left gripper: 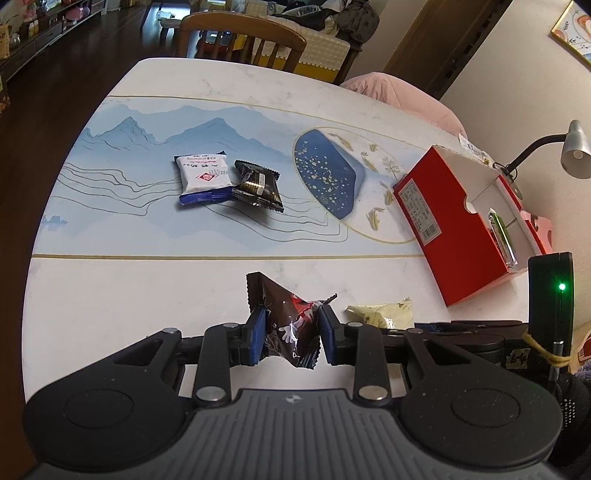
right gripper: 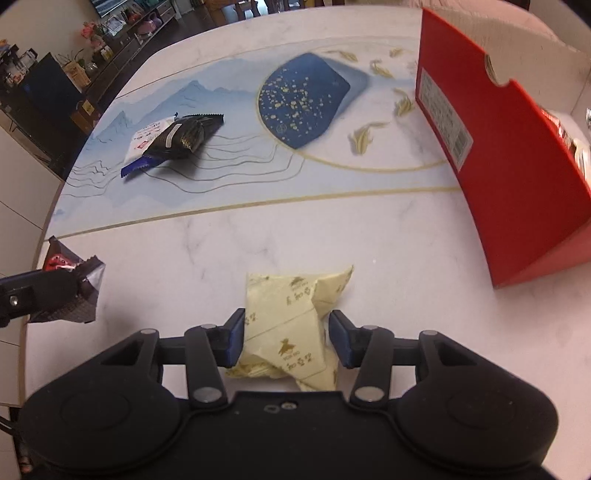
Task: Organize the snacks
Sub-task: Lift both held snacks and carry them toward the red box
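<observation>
Inside the red box (left gripper: 458, 229), most of the contents are hidden from me: from the left camera I see only one silvery green-edged packet (left gripper: 501, 238) standing on edge against the inner wall, and from the right camera the box (right gripper: 509, 177) runs off the frame with a blurred sliver of red and white wrapping at its far end. The print on every wrapper is too small or smeared for me to read.

My left gripper (left gripper: 291, 328) is held low and level over the near part of the counter (left gripper: 147, 291), its blue fingers (left gripper: 258, 326) clenched on a dark brown candy bag (left gripper: 291, 325) with a red cartoon figure, well to the left of the box. My right gripper (right gripper: 286, 339) sits between that bag and the box, pointing along the counter (right gripper: 221, 251), and it is grasping a pale yellow wrapped snack (right gripper: 295, 325); the left finger pad (right gripper: 236, 341) presses the wrapper, while the right one shows a thin gap.

Farther left of the box, on the blue mountain artwork, a white and blue packet (left gripper: 205, 179) lies touching a black and gold packet (left gripper: 258, 184). Bare marble lies between the held snacks and the box's near corner. The counter's curved edge drops away to dark floor on the side farthest from the box, with a wooden chair (left gripper: 243, 35) at the far rim.
</observation>
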Demonstrator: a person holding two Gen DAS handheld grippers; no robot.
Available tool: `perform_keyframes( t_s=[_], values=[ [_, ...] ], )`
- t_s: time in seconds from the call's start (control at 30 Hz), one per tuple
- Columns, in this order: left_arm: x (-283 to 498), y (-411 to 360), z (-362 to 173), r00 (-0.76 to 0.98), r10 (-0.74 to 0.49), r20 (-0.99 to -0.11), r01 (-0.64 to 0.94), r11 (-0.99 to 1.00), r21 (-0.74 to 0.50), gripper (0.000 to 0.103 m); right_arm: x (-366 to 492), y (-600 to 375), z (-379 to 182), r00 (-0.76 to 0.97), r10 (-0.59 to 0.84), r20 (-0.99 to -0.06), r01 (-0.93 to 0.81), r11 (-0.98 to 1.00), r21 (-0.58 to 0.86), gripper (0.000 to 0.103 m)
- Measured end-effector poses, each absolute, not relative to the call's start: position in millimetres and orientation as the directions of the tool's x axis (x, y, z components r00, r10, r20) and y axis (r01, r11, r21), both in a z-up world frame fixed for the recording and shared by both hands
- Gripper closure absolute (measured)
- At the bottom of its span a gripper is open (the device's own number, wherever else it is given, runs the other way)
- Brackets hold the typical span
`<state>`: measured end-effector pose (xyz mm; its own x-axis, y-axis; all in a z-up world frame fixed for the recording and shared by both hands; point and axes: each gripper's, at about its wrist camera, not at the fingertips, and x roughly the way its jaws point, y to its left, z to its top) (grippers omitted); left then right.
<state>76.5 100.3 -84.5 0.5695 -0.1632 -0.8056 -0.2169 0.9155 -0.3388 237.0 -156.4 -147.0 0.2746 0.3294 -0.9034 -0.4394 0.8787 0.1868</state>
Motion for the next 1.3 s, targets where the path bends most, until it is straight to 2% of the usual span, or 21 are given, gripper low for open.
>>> perform_keyframes(
  t_s=[0.17,0.3,0.47,0.97,1.3],
  values=[
    [77.1,101.0,-86.6,0.565,-0.169,-0.808,-0.217,0.914,-0.342,0.073,235.0,-157.3,-144.2,0.284,0.343,-0.896,-0.452,0.872,0.19,0.057],
    [80.1,98.8,-87.3,0.564,-0.177,-0.807,-0.209,0.914,-0.347,0.073,232.9,-160.7,-136.9,0.297,0.353,-0.887,-0.473,0.862,0.184,0.066],
    [86.9,91.7,-85.1,0.568,-0.187,-0.802,-0.188,0.919,-0.348,0.073,234.0,-174.4,-125.8,0.324,0.375,-0.869,-0.475,0.859,0.193,0.07],
    [120.0,42.0,-50.7,0.598,-0.226,-0.769,-0.084,0.937,-0.34,0.073,261.9,-241.6,-61.9,0.421,0.461,-0.781,-0.44,0.857,0.269,0.072],
    [165.0,-15.9,-21.1,0.614,-0.26,-0.745,0.004,0.945,-0.327,0.073,299.3,-302.7,-31.7,0.492,0.454,-0.743,-0.41,0.873,0.263,0.072]
  ],
)
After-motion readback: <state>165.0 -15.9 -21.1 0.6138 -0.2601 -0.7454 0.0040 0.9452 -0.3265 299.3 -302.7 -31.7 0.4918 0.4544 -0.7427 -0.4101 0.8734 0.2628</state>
